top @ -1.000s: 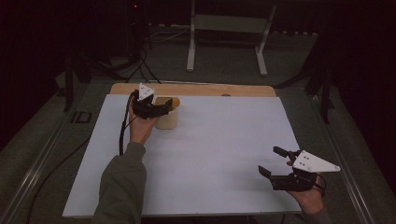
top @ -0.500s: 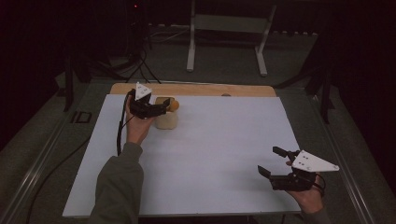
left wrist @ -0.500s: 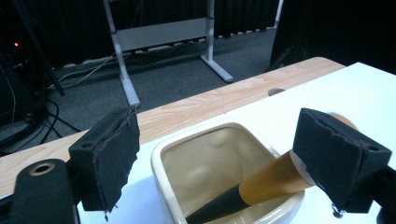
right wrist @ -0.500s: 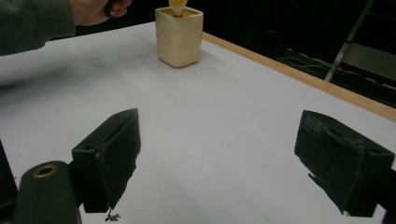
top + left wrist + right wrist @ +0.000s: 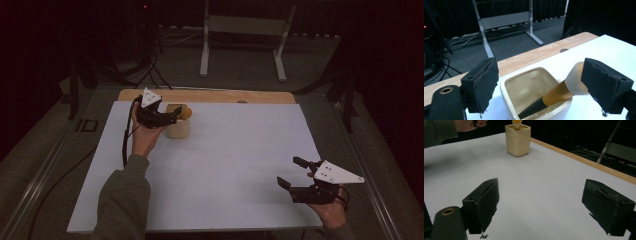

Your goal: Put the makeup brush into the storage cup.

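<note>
From up high, the left gripper [image 5: 167, 119] hangs at the cream cup [image 5: 178, 129] near the far left corner of the surface [image 5: 225, 165], jaws open, probably lining up on the brush [image 5: 185, 113] poking out of it. The left gripper view shows that brush [image 5: 564, 87] leaning in the cup [image 5: 534, 100], its bristles just beside one jaw, nothing pinched. In the right gripper view the right gripper [image 5: 549, 207] idles wide open, holding nothing.

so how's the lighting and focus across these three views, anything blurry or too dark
High view: dim, room beyond the table nearly black, cream cup soft. Left gripper view: brightest, the brush in the cup sharp, near jaws slightly soft. Right gripper view: evenly lit sheet, jaws and the far sleeve blurred.
</note>
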Action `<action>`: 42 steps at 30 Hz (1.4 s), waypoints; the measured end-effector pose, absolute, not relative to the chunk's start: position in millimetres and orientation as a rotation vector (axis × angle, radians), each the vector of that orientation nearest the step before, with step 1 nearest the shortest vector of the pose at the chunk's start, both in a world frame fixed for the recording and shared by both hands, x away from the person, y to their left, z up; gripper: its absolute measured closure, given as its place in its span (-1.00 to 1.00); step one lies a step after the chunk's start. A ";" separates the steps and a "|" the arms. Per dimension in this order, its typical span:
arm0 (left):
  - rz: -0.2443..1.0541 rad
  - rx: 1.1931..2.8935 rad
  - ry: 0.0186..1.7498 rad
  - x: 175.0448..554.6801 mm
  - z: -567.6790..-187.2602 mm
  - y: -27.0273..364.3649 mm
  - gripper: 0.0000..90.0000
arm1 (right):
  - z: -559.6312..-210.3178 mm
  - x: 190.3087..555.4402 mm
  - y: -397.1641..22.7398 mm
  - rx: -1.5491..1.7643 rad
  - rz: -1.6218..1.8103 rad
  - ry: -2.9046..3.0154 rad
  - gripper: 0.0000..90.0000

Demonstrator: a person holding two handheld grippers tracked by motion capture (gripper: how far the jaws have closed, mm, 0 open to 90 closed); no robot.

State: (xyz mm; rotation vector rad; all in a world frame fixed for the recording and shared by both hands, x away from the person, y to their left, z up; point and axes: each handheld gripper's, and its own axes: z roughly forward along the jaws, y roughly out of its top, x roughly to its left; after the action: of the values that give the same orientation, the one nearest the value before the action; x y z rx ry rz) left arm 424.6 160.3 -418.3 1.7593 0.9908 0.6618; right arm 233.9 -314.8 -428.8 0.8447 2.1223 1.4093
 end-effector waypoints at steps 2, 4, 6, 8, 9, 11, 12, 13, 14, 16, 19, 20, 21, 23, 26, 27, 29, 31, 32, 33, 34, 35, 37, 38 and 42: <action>0.644 1.757 0.987 422.6 -416.9 161.6 -0.65 | -428.9 233.8 -315.4 0.848 1.409 2.120 -0.69; 0.642 1.756 0.985 419.4 -415.6 163.5 -0.65 | -428.9 233.7 -316.5 0.856 1.413 2.114 -0.69; 0.639 1.755 0.978 415.6 -414.3 166.2 -0.65 | -429.0 233.7 -317.6 0.860 1.413 2.110 -0.69; 0.641 1.758 0.976 411.9 -413.0 169.2 -0.65 | -429.0 233.8 -318.5 0.867 1.412 2.105 -0.71; 0.637 1.754 0.976 410.0 -412.6 170.9 -0.65 | -429.1 234.0 -318.9 0.866 1.412 2.104 -0.71; 0.638 1.751 0.978 406.1 -412.2 174.7 -0.65 | -429.1 233.8 -319.0 0.867 1.411 2.102 -0.71; 0.639 1.747 0.978 403.9 -412.2 176.7 -0.65 | -429.2 233.8 -319.1 0.868 1.410 2.100 -0.71; 0.639 1.747 0.978 401.6 -412.2 178.9 -0.65 | -429.2 233.8 -319.1 0.868 1.412 2.098 -0.71; 0.644 1.749 0.978 399.3 -412.3 180.8 -0.65 | -429.2 233.6 -319.0 0.869 1.411 2.098 -0.71; 0.649 1.752 0.979 395.1 -412.2 184.2 -0.65 | -429.4 233.6 -318.7 0.871 1.410 2.099 -0.71; 0.650 1.748 0.983 389.6 -411.1 190.1 -0.65 | -429.8 233.8 -318.3 0.871 1.408 2.099 -0.71; 0.652 1.748 0.984 388.0 -410.7 192.2 -0.65 | -429.9 233.8 -318.3 0.871 1.408 2.099 -0.71; 0.653 1.746 0.986 386.4 -410.4 193.9 -0.65 | -429.9 233.8 -318.3 0.871 1.407 2.098 -0.71; 0.661 1.749 0.995 383.5 -409.8 196.6 -0.65 | -429.8 233.7 -318.7 0.871 1.408 2.096 -0.71; 0.663 1.748 0.991 378.0 -408.7 200.8 -0.65 | -429.6 233.4 -320.2 0.873 1.406 2.089 -0.71; 0.659 1.744 0.988 376.1 -408.1 202.7 -0.65 | -429.7 233.2 -321.0 0.876 1.406 2.087 -0.71; 0.667 1.740 0.984 372.2 -406.9 205.6 -0.65 | -429.9 233.2 -322.3 0.882 1.406 2.084 -0.71; 0.668 1.734 0.980 368.5 -406.0 208.7 -0.65 | -430.2 233.4 -323.3 0.885 1.405 2.079 -0.71; 0.671 1.730 0.980 366.7 -405.7 210.0 -0.65 | -430.3 233.5 -323.6 0.887 1.407 2.078 -0.71; 0.672 1.729 0.978 365.1 -405.3 211.6 -0.65 | -430.3 233.5 -323.7 0.888 1.408 2.077 -0.71; 0.673 1.726 0.978 363.5 -405.1 212.8 -0.65 | -430.2 233.5 -323.6 0.887 1.407 2.077 -0.71; 0.677 1.723 0.980 361.9 -404.7 213.7 -0.65 | -430.1 233.4 -323.5 0.887 1.406 2.077 -0.71; 0.677 1.720 0.973 358.3 -403.6 215.7 -0.65 | -430.0 233.2 -323.6 0.890 1.407 2.076 -0.71; 0.684 1.723 0.968 356.5 -402.9 216.4 -0.65 | -430.0 233.3 -323.8 0.890 1.407 2.075 -0.71; 0.690 1.730 0.952 348.2 -401.2 218.9 -0.65 | -430.2 233.5 -325.0 0.892 1.403 2.072 -0.71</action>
State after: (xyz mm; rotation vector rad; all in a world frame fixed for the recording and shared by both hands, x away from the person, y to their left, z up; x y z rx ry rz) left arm 348.2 218.9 -401.2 1.7298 0.9519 0.6904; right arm 233.5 -325.0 -430.2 0.8915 2.0723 1.4035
